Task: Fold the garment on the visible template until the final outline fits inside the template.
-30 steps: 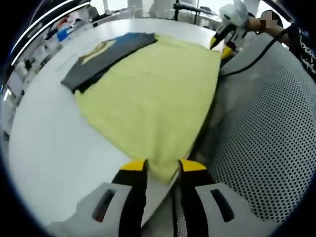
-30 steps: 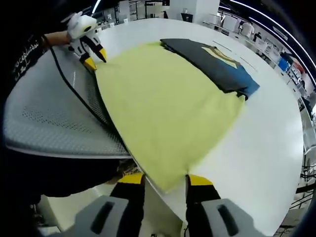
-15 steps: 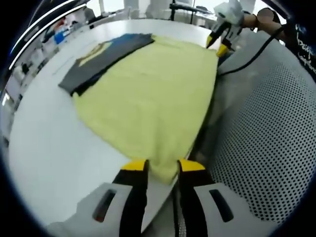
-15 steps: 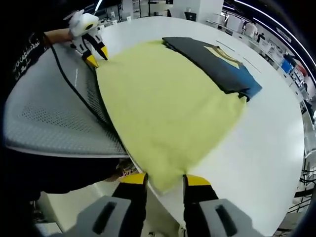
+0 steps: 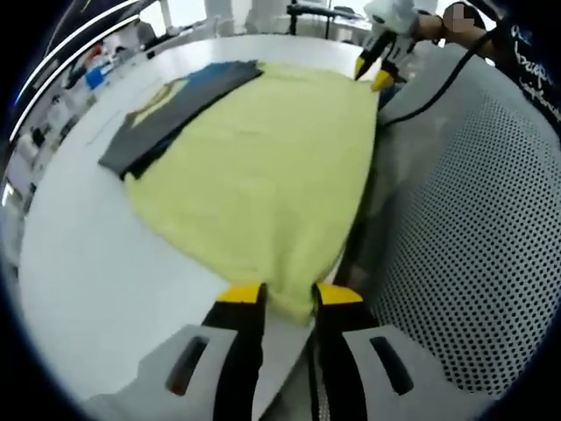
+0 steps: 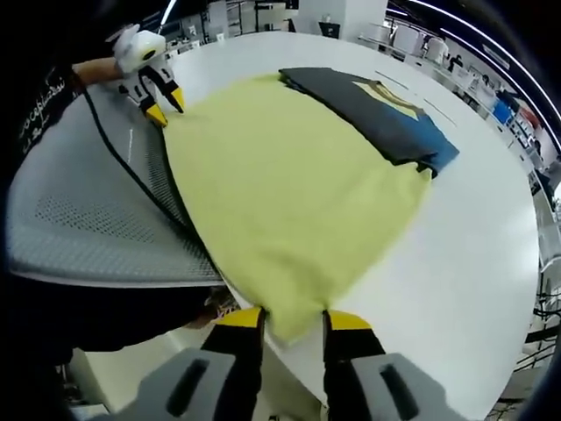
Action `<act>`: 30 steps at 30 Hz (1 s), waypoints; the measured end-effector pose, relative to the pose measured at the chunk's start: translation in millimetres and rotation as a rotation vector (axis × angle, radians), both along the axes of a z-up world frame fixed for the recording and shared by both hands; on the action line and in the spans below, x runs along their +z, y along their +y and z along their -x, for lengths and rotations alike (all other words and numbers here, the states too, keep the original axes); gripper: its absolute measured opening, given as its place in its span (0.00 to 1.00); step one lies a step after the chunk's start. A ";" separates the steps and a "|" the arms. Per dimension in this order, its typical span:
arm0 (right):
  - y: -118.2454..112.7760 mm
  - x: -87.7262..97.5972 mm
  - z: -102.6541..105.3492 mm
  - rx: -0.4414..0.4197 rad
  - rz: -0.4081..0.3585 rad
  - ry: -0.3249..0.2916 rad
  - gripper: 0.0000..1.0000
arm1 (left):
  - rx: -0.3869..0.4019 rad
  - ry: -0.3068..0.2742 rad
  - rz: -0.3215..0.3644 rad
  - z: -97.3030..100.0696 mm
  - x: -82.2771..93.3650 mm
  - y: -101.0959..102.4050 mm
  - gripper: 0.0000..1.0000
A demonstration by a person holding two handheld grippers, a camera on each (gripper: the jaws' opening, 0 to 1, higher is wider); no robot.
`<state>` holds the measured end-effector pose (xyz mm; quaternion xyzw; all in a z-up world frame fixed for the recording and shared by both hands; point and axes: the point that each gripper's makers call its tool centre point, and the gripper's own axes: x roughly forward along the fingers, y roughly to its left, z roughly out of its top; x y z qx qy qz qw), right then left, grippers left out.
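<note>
Garment: pale yellow cloth [image 5: 263,175] spread at white round table [image 5: 79,263] edge, overlapping dark grey folded shirt [image 5: 166,105].
Left gripper [image 5: 279,296]: clamped on yellow corner.
Right gripper [image 6: 294,320]: clamped on opposite corner.

garment [image 5: 263,167]: pale yellow, plain all over
folded shirt [image 5: 171,105]: dark grey, with a blue bit and a yellowish print
table [image 5: 79,263]: white
perforated panel [image 5: 473,237]: light grey, dotted with tiny dark holes
jaw tips: yellow on black

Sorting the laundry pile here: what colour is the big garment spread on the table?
Pale yellow garment, plain with no print; clearest in the right gripper view.
</note>
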<state>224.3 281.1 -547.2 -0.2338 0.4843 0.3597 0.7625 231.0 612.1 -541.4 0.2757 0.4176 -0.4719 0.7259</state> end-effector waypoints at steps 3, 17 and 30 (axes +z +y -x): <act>0.6 0.0 -2.3 -0.010 -0.010 -0.010 0.22 | 0.003 -0.005 -0.003 0.5 0.1 0.2 0.19; 8.6 0.1 -0.1 0.021 -0.026 -0.024 0.02 | 0.051 -0.032 -0.026 -9.3 -1.6 5.3 0.02; 5.0 6.2 9.9 0.001 -0.025 0.012 0.00 | 0.065 -0.014 -0.042 -1.5 1.8 8.9 0.01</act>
